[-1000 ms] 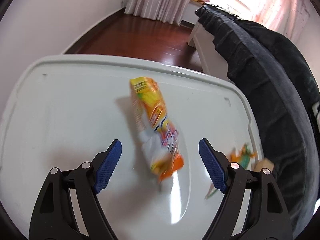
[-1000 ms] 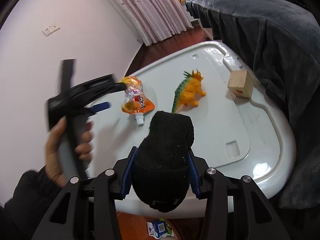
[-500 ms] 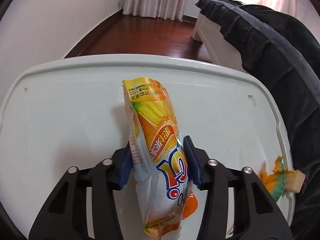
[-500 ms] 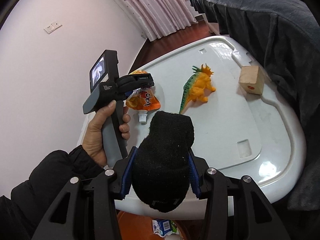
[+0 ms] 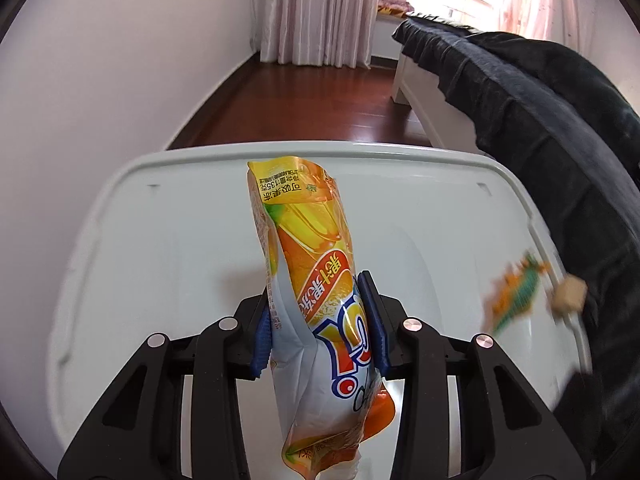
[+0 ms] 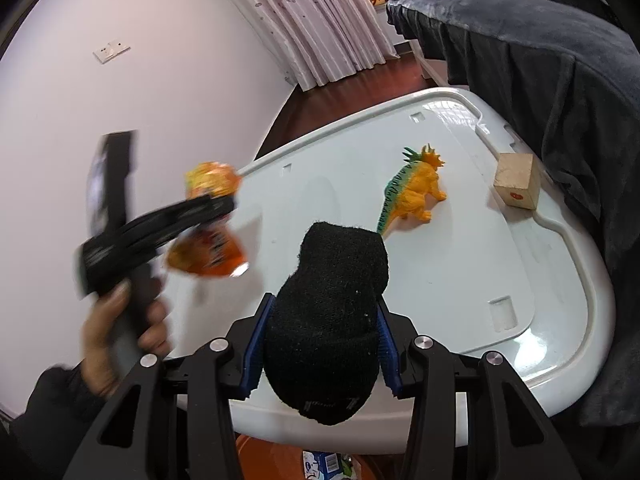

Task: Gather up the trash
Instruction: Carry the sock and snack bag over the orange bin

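1. The crinkled orange-and-white foil drink pouch (image 5: 320, 312) sits upright between the blue pads of your left gripper (image 5: 320, 322). Its jaws have just been closing and now press on both sides of the pouch.
2. In the right wrist view the same pouch (image 6: 208, 236) is blurred and appears lifted clear of the white plastic table (image 6: 440, 280), its spout end hanging low.
3. Your left hand (image 6: 120, 328), in a dark sleeve, grips the black handle at the left of that view.
4. Your right gripper (image 6: 322, 344) is clamped narrow on a black knitted sock (image 6: 328, 320), which stands up between the pads.
5. On the table, an orange toy dinosaur with a green spiny back (image 6: 416, 196) stands near the far side; a pale wooden cube with a red mark (image 6: 516, 186) rests well apart from it, by the rim.
6. A dark blanket (image 6: 560, 80) drapes beside the table.
7. A small blue-and-white carton (image 6: 320, 464) lies on the floor below the table's near edge.
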Available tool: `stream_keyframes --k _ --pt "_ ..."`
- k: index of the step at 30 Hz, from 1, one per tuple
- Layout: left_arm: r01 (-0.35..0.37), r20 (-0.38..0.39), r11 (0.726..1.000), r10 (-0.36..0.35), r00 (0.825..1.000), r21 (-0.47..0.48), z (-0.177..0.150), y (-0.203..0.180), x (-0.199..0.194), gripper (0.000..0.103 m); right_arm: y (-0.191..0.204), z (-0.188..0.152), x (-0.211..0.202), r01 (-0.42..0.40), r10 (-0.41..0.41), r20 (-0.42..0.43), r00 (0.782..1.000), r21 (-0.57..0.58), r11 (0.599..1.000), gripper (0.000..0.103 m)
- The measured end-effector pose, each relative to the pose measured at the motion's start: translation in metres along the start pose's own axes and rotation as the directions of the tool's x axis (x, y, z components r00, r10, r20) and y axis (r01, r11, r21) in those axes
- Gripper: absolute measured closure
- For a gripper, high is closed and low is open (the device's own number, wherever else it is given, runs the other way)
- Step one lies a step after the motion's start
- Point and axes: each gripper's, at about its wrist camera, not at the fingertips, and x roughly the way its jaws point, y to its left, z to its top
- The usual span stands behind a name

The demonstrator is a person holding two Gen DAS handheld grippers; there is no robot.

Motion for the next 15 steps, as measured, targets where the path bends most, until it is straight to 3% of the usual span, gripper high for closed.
stream_keyframes --k 3,8,15 --pt "0.014 0.016 1.0 -0.014 1.0 0.015 -0.023 0.006 -0.041 0.065 0.01 -0.004 0.001 0.044 -0.043 0.018 0.999 -0.056 0.997 0.057" --pt "0.044 0.011 0.999 -0.045 0.999 0.029 -0.068 0.017 -0.099 0.065 0.023 -0.015 -0.011 0.037 -0.032 0.04 0.999 -0.124 0.992 0.057" --pt "0.103 -0.029 0.994 -0.102 0.994 0.036 -0.16 0.027 -0.148 0.065 0.052 -0.077 -0.054 0.017 -0.013 0.021 1.0 -0.18 0.983 0.057"
